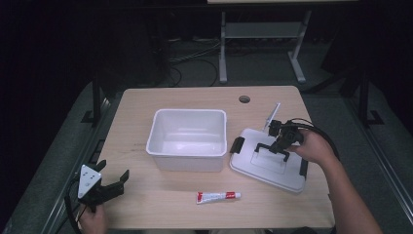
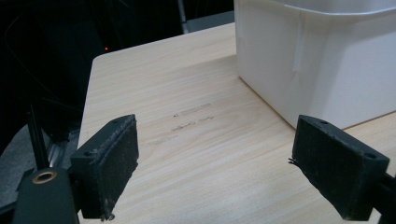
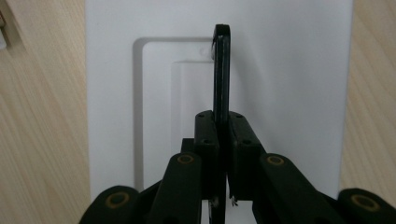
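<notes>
A white lid point(image 1: 263, 171) with a black handle point(image 1: 267, 146) lies flat on the table, right of the white bin point(image 1: 187, 155). My right gripper point(image 1: 281, 145) is over the lid, shut on that handle. In the right gripper view the jaws point(image 3: 221, 126) pinch the thin black handle point(image 3: 221, 60), which stands up from the lid point(image 3: 289, 93). My left gripper point(image 1: 114, 170) rests near the table's front left corner, open and holding nothing. In the left gripper view its pads point(image 2: 215, 163) stand wide apart over bare wood, with the bin wall point(image 2: 327, 60) ahead on the right.
A red and white tube point(image 1: 218, 196) lies near the front edge, in front of the bin. A thin white stick point(image 1: 272, 115) lies behind the lid. Black clips point(image 1: 237, 145) sit on the lid's ends. A cable hole point(image 1: 244, 99) is at the back.
</notes>
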`<state>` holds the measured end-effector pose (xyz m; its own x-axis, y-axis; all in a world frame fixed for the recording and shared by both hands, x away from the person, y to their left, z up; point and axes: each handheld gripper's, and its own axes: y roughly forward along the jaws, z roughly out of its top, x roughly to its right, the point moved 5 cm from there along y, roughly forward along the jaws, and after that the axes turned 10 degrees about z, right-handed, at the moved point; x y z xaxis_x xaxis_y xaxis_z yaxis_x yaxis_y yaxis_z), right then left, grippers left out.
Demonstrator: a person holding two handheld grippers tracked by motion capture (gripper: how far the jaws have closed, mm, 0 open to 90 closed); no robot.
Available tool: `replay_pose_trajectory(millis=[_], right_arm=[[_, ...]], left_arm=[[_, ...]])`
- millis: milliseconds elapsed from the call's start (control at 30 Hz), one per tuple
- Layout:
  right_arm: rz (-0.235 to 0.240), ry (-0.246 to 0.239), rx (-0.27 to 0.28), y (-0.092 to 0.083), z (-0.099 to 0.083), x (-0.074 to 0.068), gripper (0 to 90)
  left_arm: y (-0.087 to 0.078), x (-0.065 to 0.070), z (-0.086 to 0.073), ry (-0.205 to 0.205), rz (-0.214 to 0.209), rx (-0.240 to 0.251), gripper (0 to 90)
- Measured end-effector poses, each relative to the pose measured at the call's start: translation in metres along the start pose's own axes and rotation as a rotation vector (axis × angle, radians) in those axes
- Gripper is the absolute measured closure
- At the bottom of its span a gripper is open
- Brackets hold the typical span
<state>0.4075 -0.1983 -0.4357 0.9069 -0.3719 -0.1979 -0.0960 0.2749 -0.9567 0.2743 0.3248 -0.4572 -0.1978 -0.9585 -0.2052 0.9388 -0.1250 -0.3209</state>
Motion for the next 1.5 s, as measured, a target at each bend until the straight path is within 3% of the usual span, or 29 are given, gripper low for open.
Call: replay_pose_trajectory(millis=[367,900,1500], right_arm=[[-0.001,-0.009,0.042,-0.006,-0.001,-0.012,68.7],[-0.029,-0.083,0.105,-0.017,0.005,-0.051,57.0],[-0.007,-0.166,0.075,0.0,0.018,-0.088,53.7]], left_arm=[[0.001,0.002,0.001,0.009,-0.003,-0.001,14.0],[0.0,0.003,0.001,0.011,-0.002,-0.002,14.0],[0.0,0.001,0.001,0.009,0.002,0.0,13.9]])
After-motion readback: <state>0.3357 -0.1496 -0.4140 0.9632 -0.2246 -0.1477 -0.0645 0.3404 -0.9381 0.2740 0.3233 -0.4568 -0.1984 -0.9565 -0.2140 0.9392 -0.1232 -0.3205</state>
